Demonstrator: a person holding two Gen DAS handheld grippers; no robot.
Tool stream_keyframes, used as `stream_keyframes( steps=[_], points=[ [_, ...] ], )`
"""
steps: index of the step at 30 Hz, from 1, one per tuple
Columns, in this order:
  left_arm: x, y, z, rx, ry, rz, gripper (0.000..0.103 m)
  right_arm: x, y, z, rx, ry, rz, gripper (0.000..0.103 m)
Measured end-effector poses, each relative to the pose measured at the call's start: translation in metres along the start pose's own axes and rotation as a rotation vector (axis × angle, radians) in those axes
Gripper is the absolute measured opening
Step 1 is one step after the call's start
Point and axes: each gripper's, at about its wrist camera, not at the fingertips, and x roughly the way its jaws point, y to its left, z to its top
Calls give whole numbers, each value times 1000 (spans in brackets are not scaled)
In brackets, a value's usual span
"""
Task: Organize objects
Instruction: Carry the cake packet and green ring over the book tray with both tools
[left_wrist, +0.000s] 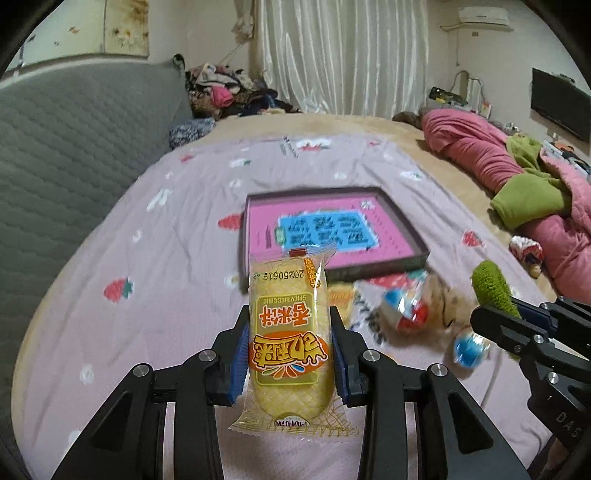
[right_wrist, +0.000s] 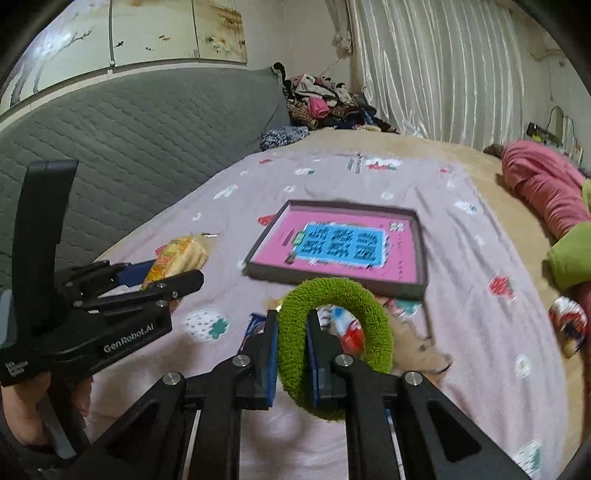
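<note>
My left gripper (left_wrist: 289, 325) is shut on a yellow rice-cake snack packet (left_wrist: 288, 347), held upright above the bedsheet; it also shows in the right wrist view as the left gripper (right_wrist: 162, 273) with the packet (right_wrist: 177, 258) in its tip. My right gripper (right_wrist: 291, 325) is shut on one side of a fuzzy green ring (right_wrist: 332, 347); the ring's loop sticks out to the right. In the left wrist view the right gripper (left_wrist: 491, 314) enters from the right with the green ring (left_wrist: 493, 291). A shallow pink-lined box lid (left_wrist: 325, 232) (right_wrist: 343, 247) lies ahead on the bed.
Several small wrapped snacks (left_wrist: 406, 306) (right_wrist: 343, 328) and a tan plush item lie just in front of the box lid. A pink and green quilt (left_wrist: 517, 162) is bunched at the right, a grey padded headboard (left_wrist: 74, 147) at the left, and piled clothes (left_wrist: 229, 88) at the far end.
</note>
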Motion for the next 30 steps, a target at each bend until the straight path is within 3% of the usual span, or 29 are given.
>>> stream_keyframes(
  steps=[11, 18, 30],
  points=[
    [-2, -17, 62, 29, -25, 5, 39, -18, -30, 58, -20, -50, 1, 13],
    [16, -15, 88, 6, -11, -24, 39, -5, -49, 95, 3, -47, 25, 14],
    [61, -10, 128, 17, 1, -9, 39, 35, -63, 134, -26, -28, 9, 14]
  ],
)
